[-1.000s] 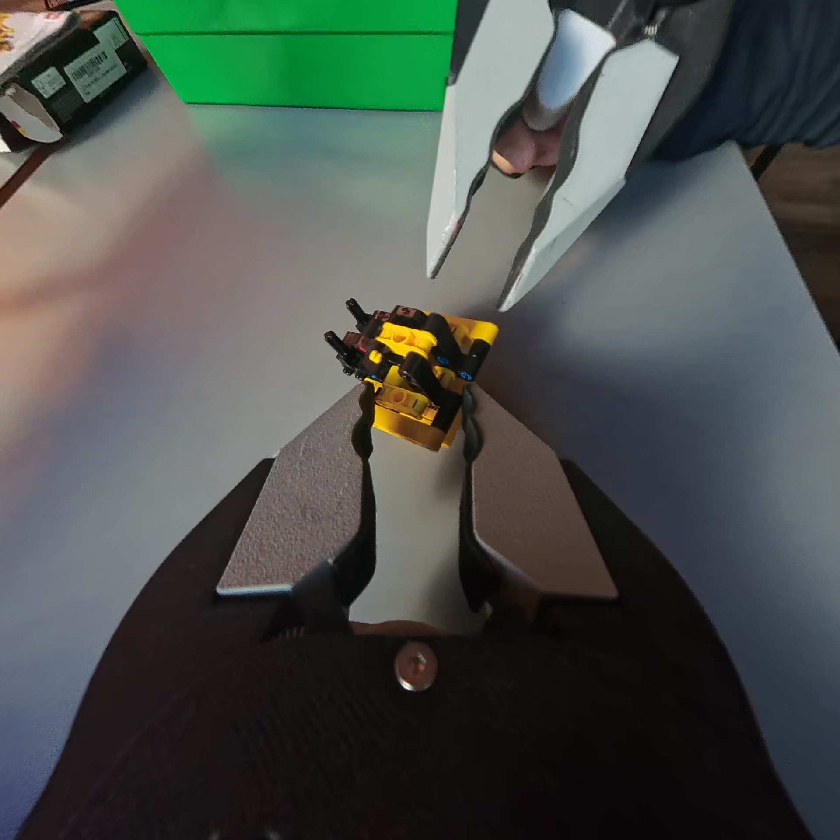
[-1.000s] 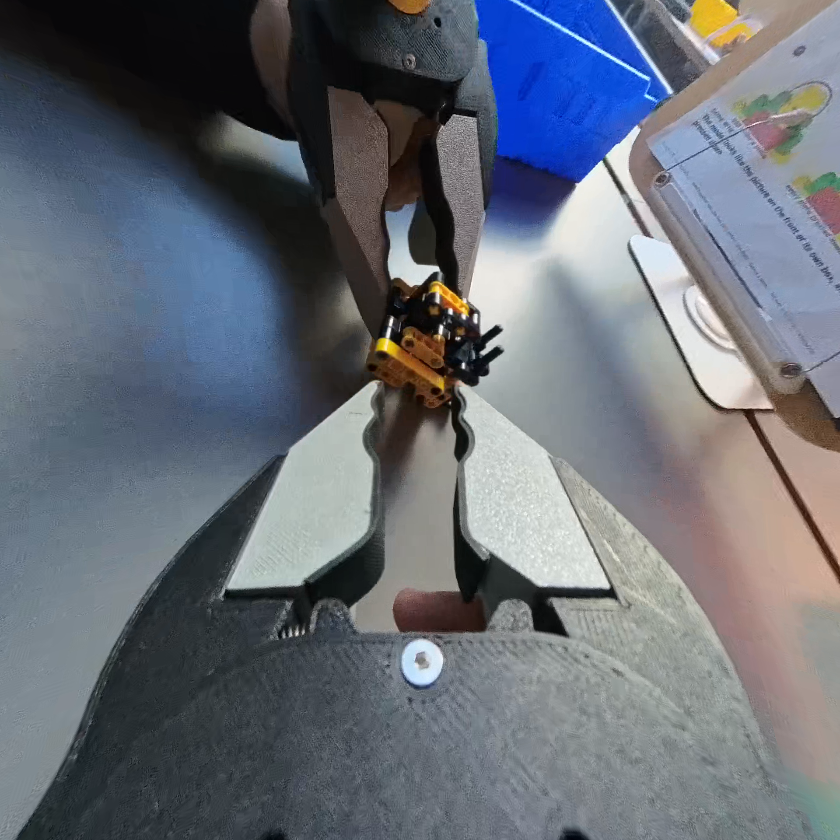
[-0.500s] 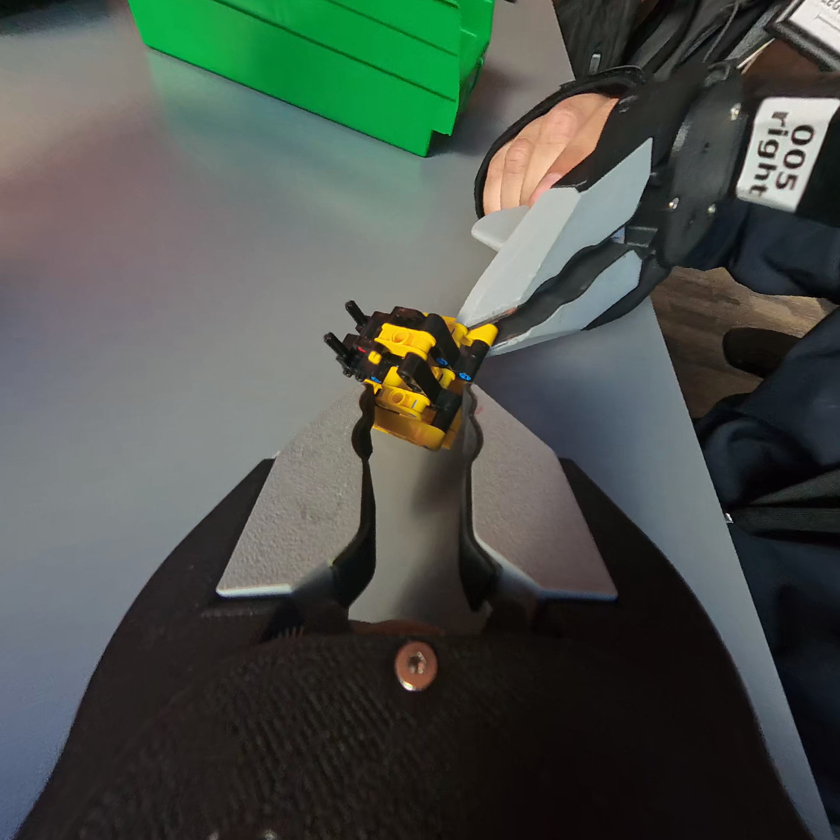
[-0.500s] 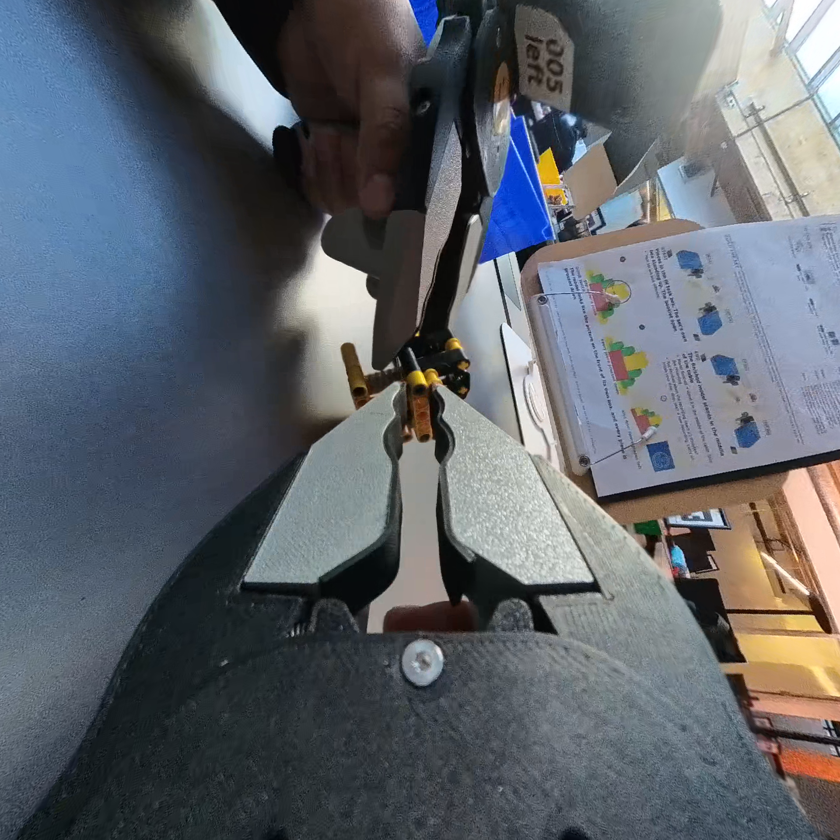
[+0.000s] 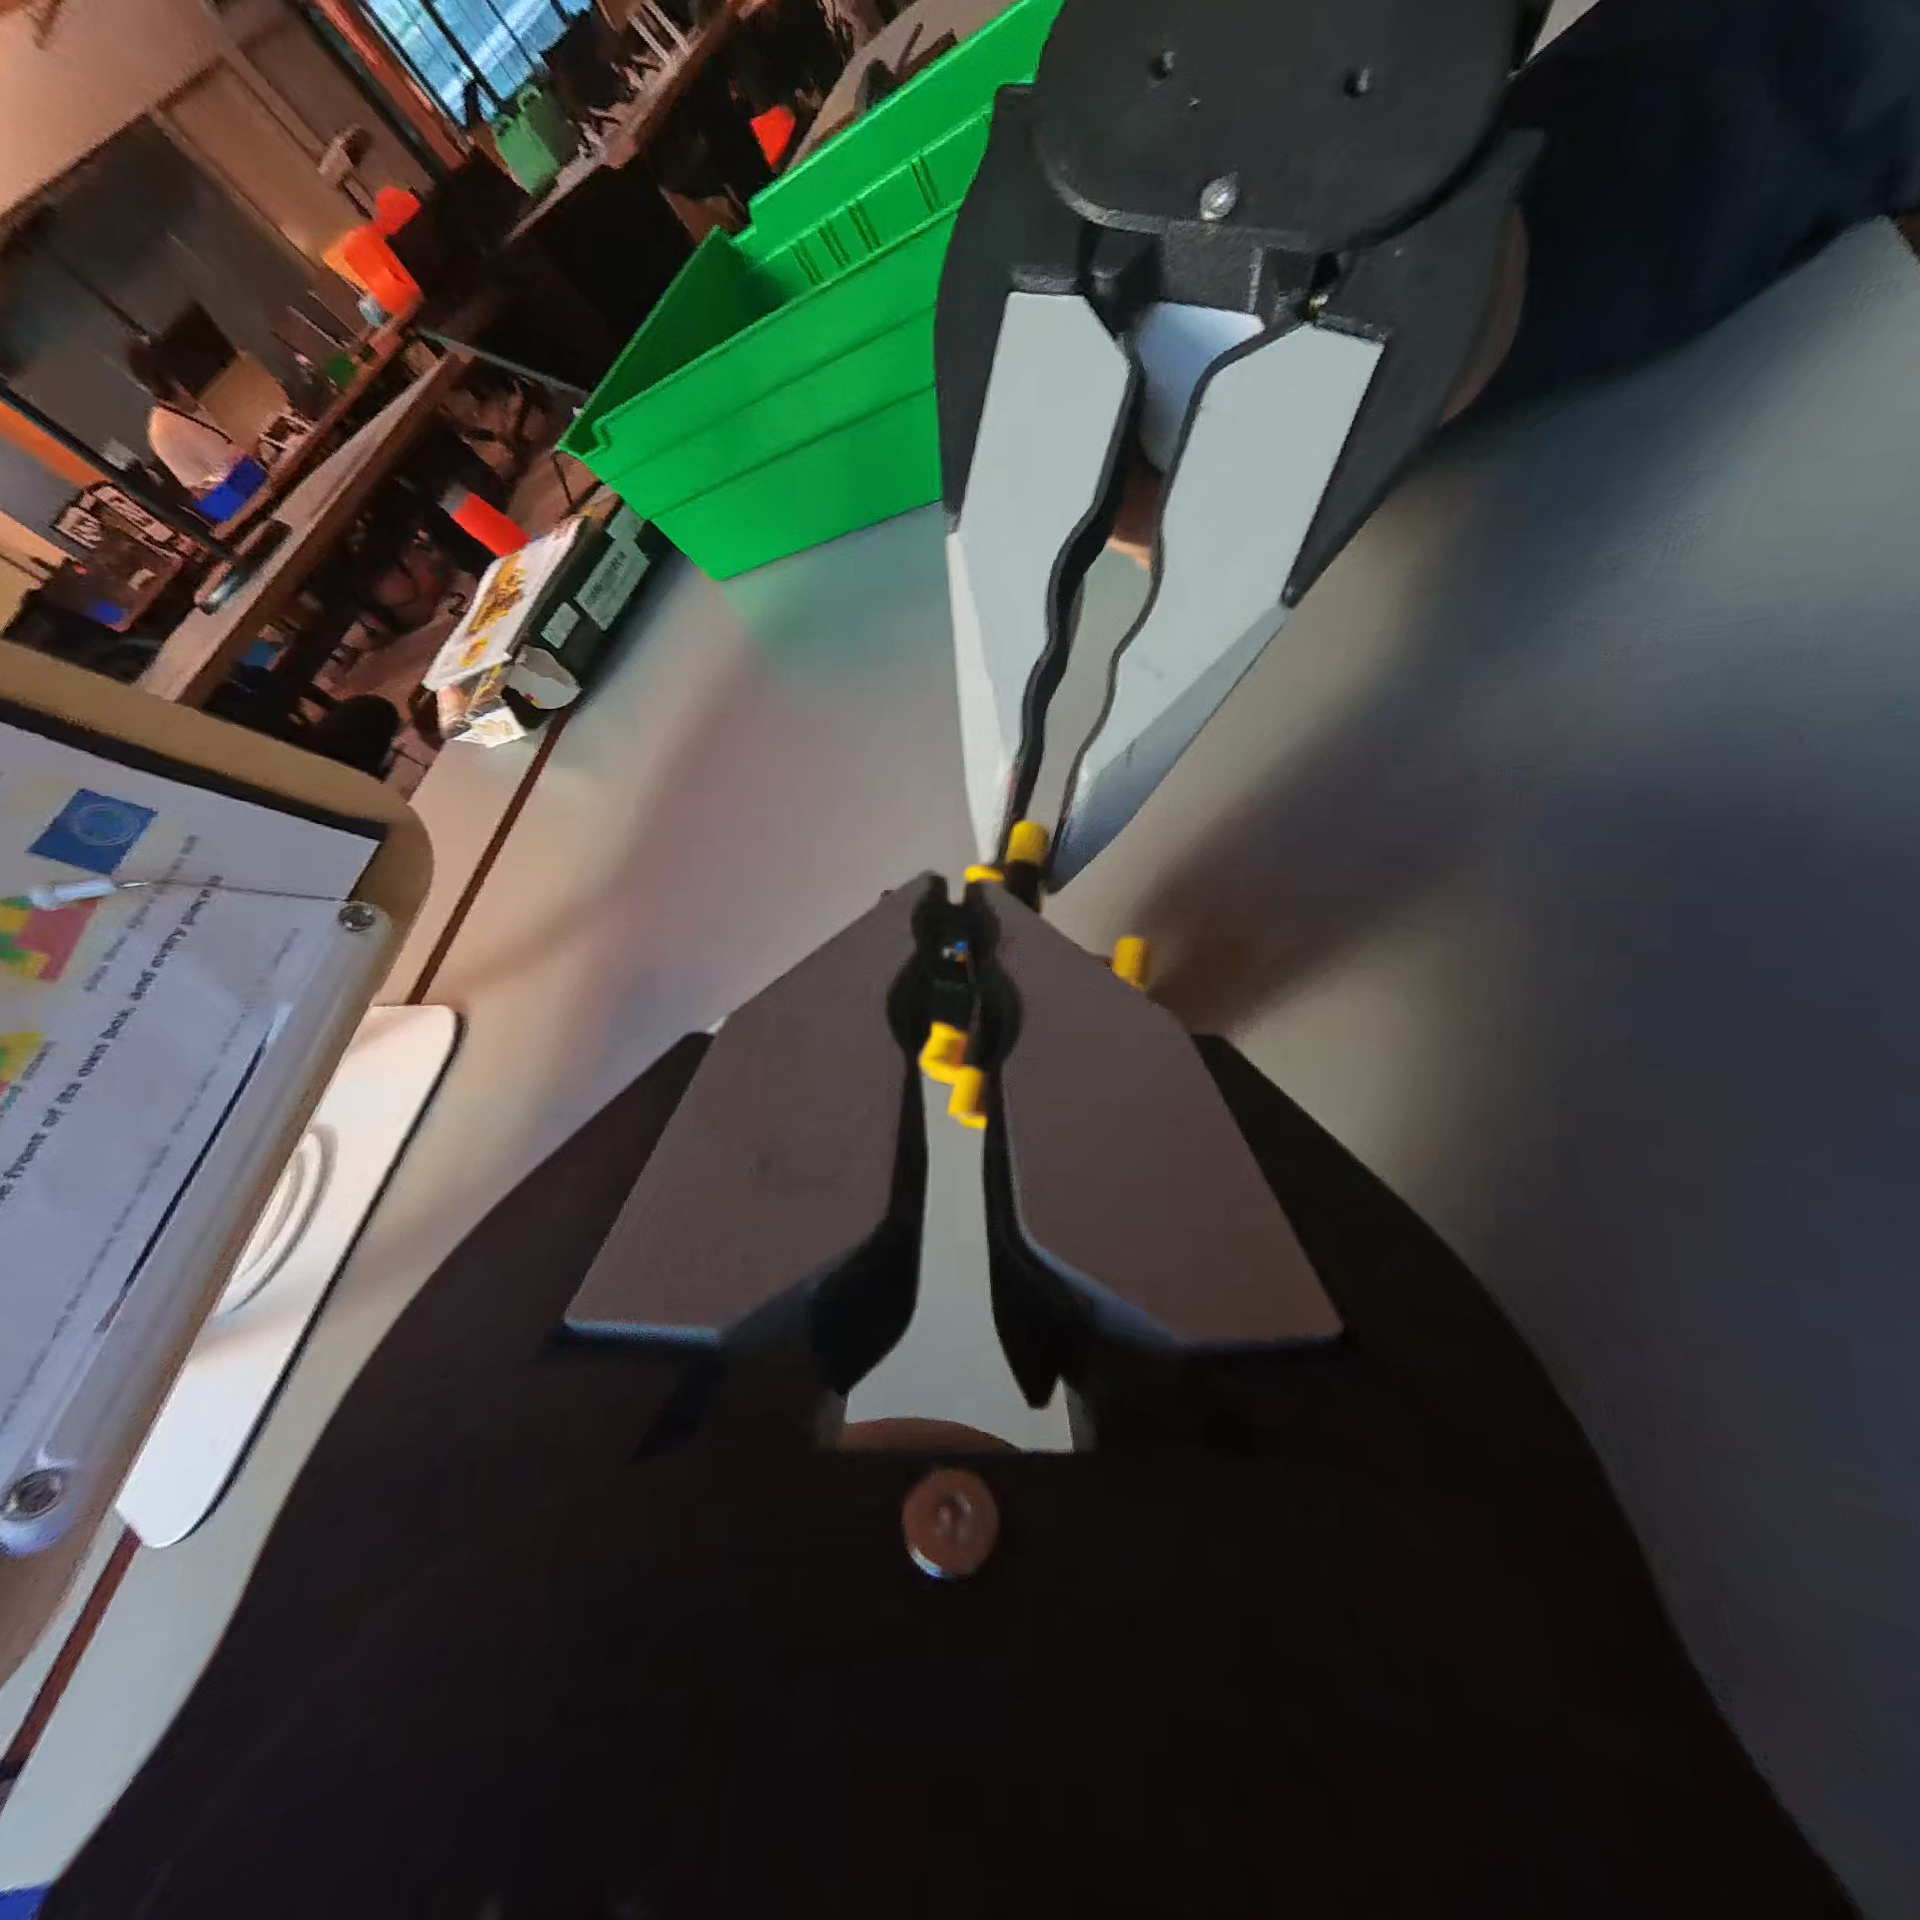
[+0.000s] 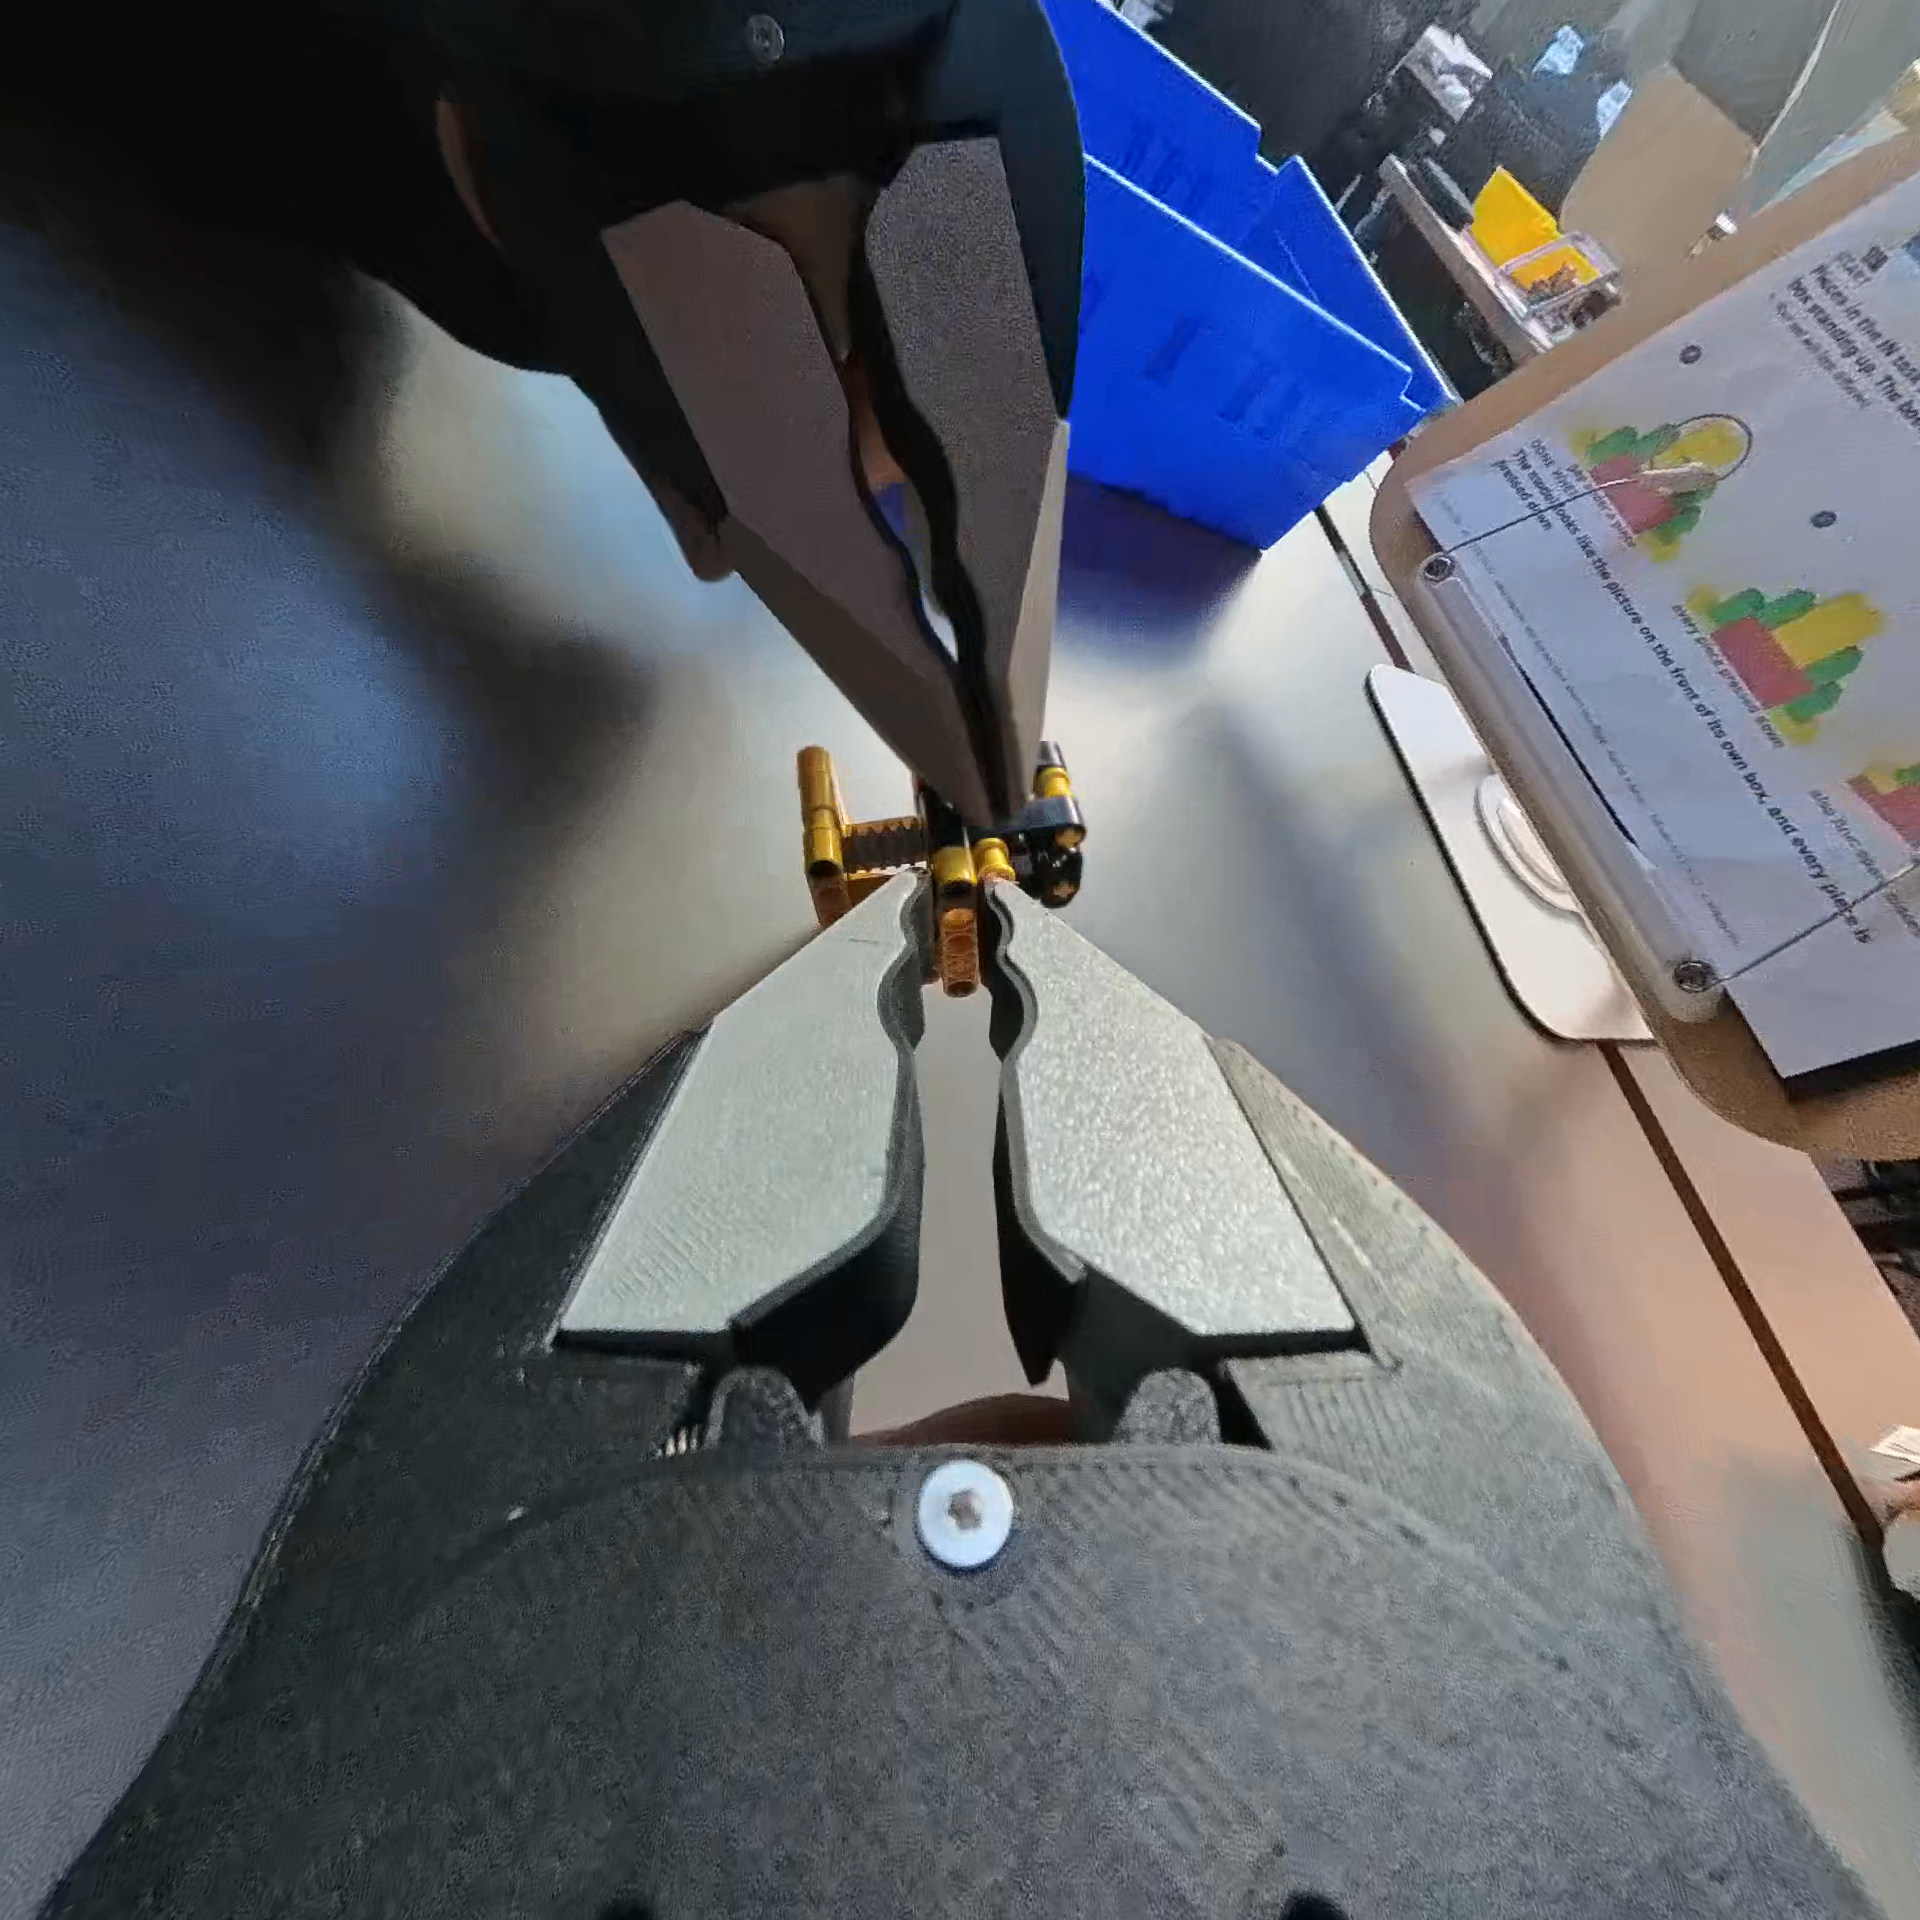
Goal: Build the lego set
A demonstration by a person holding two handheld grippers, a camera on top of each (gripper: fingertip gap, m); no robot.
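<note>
Jaws of both grippers, L (image 5: pixel 958 906) & R (image 6: pixel 956 902), clamped on lego assembly (image 6: pixel 951 831) (yellow/black), tip-to-tip.

Lego assembly (image 6: pixel 961 883) between two facing hand-held gripper tips above table (image 6: pixel 312 727), bins (image 6: pixel 1226 343) behind, instruction board (image 6: pixel 1714 675) beside.

**Two wrist cameras facing each other over the table**

Your left wrist camera sits behind the left gripper (image 5: pixel 961 904) and looks forward along its fingers, tilted, close above the grey table (image 5: pixel 1558 935). It faces the right gripper (image 5: pixel 1039 821) head-on, with the green bin (image 5: pixel 790 416) and the instruction board (image 5: pixel 156 1039) at its left edge.

Your right wrist camera looks the opposite way along the right gripper (image 6: pixel 958 904), meeting the left gripper (image 6: pixel 987 800) tip to tip, blue bins (image 6: pixel 1226 364) behind and the instruction board (image 6: pixel 1714 675) at its right.

Both views share the lego assembly (image 6: pixel 935 842) between the tips, very near each lens, plus the table and board.
</note>
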